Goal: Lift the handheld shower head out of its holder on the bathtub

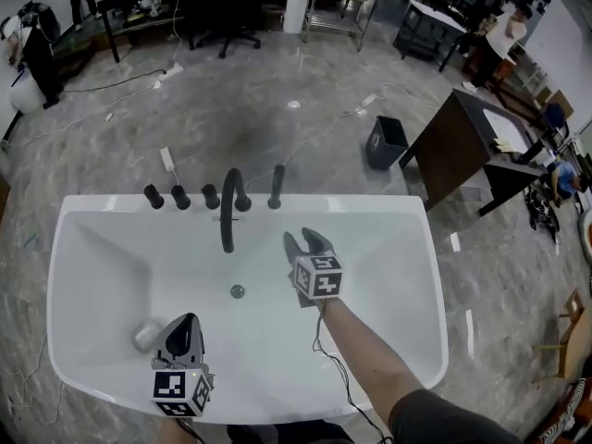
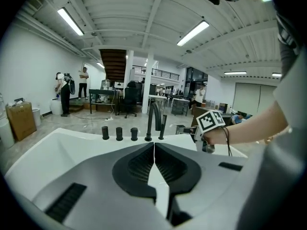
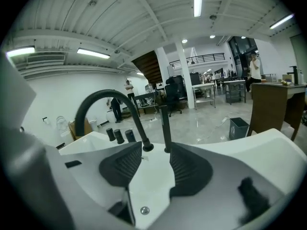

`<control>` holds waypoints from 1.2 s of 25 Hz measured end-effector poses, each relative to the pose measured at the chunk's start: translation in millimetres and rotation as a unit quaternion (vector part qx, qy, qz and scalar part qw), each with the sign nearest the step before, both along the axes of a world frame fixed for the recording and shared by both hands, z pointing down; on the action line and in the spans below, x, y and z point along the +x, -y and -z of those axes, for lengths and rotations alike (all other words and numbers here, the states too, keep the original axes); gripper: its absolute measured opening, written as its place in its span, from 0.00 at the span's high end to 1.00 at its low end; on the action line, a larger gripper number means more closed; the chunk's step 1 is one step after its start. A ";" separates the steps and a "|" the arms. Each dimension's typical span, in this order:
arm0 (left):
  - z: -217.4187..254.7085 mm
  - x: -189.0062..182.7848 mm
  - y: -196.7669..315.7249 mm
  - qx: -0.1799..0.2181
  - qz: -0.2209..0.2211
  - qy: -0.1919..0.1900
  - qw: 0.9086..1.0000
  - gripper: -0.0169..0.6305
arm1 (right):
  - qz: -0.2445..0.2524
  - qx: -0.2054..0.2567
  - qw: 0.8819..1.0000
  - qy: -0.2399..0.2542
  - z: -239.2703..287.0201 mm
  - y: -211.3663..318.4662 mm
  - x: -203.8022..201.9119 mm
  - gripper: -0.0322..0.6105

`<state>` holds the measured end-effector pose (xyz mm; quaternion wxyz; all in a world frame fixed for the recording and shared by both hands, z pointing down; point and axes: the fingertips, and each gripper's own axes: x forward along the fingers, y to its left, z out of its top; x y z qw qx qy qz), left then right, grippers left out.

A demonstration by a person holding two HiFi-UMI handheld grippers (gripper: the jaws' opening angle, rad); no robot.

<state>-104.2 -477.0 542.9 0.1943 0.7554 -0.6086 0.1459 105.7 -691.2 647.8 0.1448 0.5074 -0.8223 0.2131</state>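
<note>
I'm on the approach: my right tongs [image 1: 307, 241] gape wide, empty, aimed at the shower head [image 1: 276, 186] upright in its holder on the bathtub [image 1: 388, 206] rim beside the spout [image 1: 226, 220]. My left tongs [image 1: 188, 322] are closed, idle. Next I reach in and pinch its stem

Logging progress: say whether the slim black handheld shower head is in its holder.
In: the shower head stands upright on the white bathtub rim beside the black spout.
</note>
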 end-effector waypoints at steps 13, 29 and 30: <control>-85.4 -7.9 72.5 -0.028 0.004 -0.006 1.000 0.95 | -0.005 0.015 0.999 -0.038 -85.9 158.8 -40.0 0.68; -104.8 -5.7 58.6 -0.038 0.002 -0.004 0.999 0.95 | 0.044 0.043 0.994 -0.086 -77.7 160.0 -45.3 0.75; -99.2 -3.1 54.9 -0.036 -0.001 -0.002 0.999 0.95 | 0.043 0.046 0.994 -0.084 -69.8 153.6 -42.1 0.75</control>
